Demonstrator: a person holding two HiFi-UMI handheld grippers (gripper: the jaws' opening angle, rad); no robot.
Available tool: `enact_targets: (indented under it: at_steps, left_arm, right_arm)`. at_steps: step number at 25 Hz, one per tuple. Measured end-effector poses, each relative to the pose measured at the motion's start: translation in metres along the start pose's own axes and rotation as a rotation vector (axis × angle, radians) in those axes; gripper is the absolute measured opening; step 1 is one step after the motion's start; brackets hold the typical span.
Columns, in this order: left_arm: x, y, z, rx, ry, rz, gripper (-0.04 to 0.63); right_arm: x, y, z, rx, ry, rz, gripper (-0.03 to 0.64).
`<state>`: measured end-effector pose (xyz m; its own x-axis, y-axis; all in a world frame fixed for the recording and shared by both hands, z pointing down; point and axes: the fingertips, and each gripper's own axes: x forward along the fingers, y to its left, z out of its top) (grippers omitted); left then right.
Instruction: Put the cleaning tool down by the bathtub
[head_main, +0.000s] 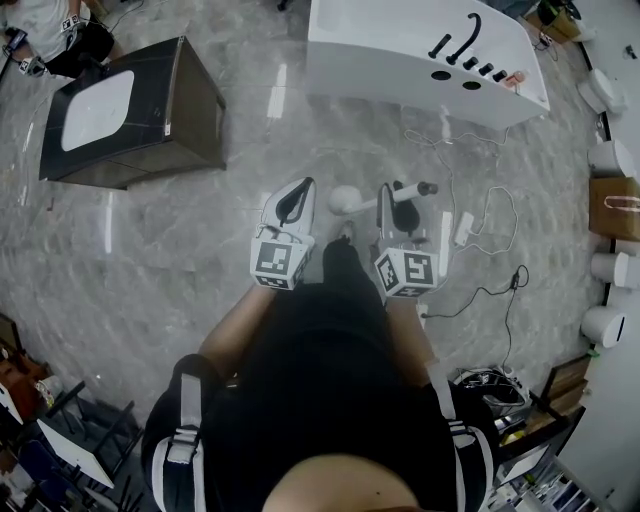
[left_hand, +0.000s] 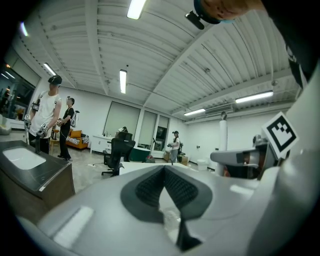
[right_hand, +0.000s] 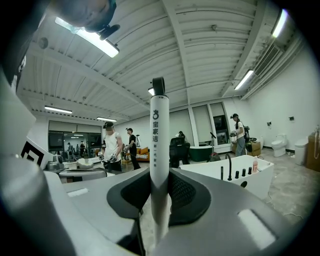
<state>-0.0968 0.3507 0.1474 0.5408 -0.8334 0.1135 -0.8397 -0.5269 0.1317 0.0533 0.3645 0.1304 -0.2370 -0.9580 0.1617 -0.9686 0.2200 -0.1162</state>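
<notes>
Right gripper (right_hand: 159, 176) is clamped on the white handle of the cleaning tool (right_hand: 159, 130), the shaft standing crosswise between its jaws, with its dark hanging loop at the top. Left gripper (left_hand: 164, 169) has its jaws closed together at the tips with nothing between them; it takes no part in the grip.

Step in hand, as judged: carrying. The tool is in the air, off the floor, and the bathtub (right_hand: 235, 175) stands well apart ahead, so the set-down has not begun.

Next move, as judged: close the gap across the floor (head_main: 200, 250) to the near side of the tub, lower the tool there, then release. Loose cables (head_main: 480, 235) lie on the floor between the person and the tub's near side and could snag a foot or the tool.

Differences between views:
- Right gripper view confirms the grip on the handle and shows the tub's black tap (right_hand: 228, 165); the tool's working end is out of its frame.
- Head view shows that round white end beside the left gripper, the cables, and a dark cabinet (head_main: 190, 110) with a white basin off to the left.
- Left gripper view alone settles that its jaws are empty.
</notes>
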Motion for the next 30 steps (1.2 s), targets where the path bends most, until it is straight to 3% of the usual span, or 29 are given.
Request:
enact_targets:
  at_steps: [18,25,30]
  left_arm:
    - [0.122,-0.054,0.015,0.013,-0.029,0.099,0.009]
    - [0.143,-0.056,0.019,0.024,-0.027,0.118,0.009]
    - [0.157,-0.055,0.021,0.072,-0.026,0.108,0.009]
  right_arm:
    - [0.063,-0.129,0.016,0.006,-0.008,0.097,0.086]
    - [0.085,-0.152,0.024,-0.004,-0.020,0.100,0.086]
    - [0.100,-0.158,0.021,0.004,-0.016,0.092,0.086]
